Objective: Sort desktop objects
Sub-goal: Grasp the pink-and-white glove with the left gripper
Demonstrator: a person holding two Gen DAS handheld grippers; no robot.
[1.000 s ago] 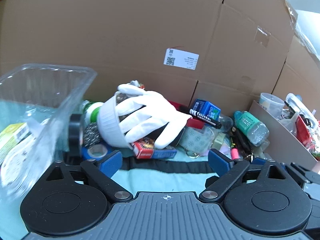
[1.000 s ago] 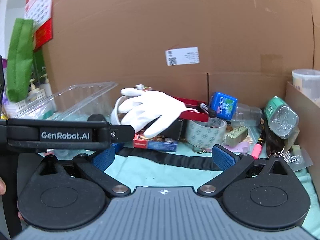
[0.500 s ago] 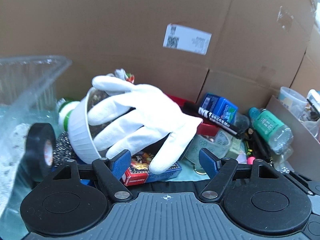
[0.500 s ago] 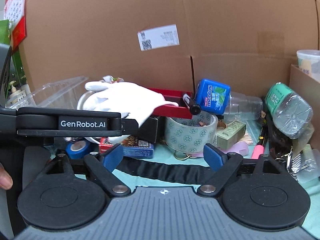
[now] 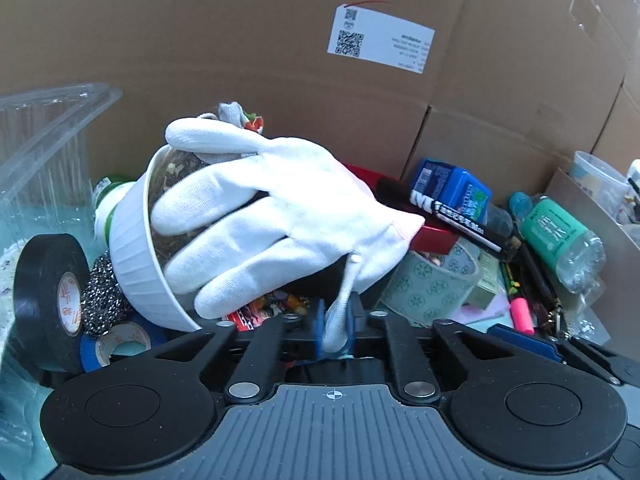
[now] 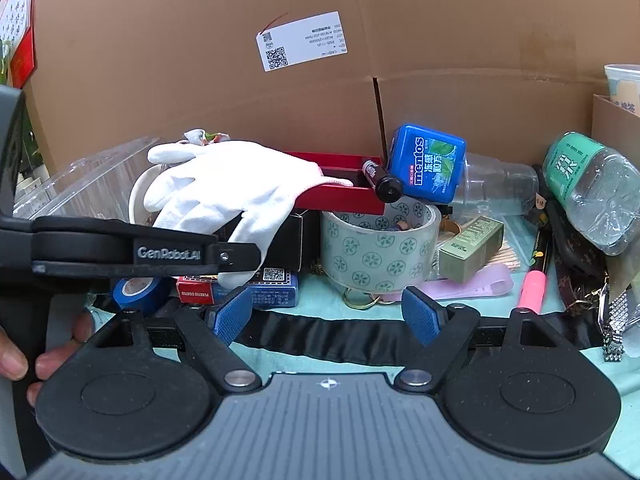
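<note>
A white glove (image 5: 280, 208) lies draped over a tilted white ribbed bowl (image 5: 132, 264) in a heap of desk clutter. My left gripper (image 5: 334, 330) is shut on the glove's lowest fingertip, pinched between the blue pads. In the right wrist view the glove (image 6: 232, 188) sits left of centre, and the left gripper's black body (image 6: 132, 248) crosses in front of it. My right gripper (image 6: 326, 316) is open and empty, low over the teal mat in front of a patterned tape roll (image 6: 376, 248).
Black tape roll (image 5: 48, 300), steel scourer (image 5: 102, 300), blue tape (image 5: 120, 344) and a clear plastic tub (image 5: 48, 144) at left. Red tray (image 6: 340, 184), black marker (image 5: 448, 212), blue Mentos box (image 6: 428, 164), green bottle (image 6: 592, 188), pink highlighter (image 6: 532, 284). A cardboard wall (image 6: 320, 60) stands behind.
My left gripper moved forward to the glove and shut on its fingertip. My right gripper moved closer to the clutter and stayed open.
</note>
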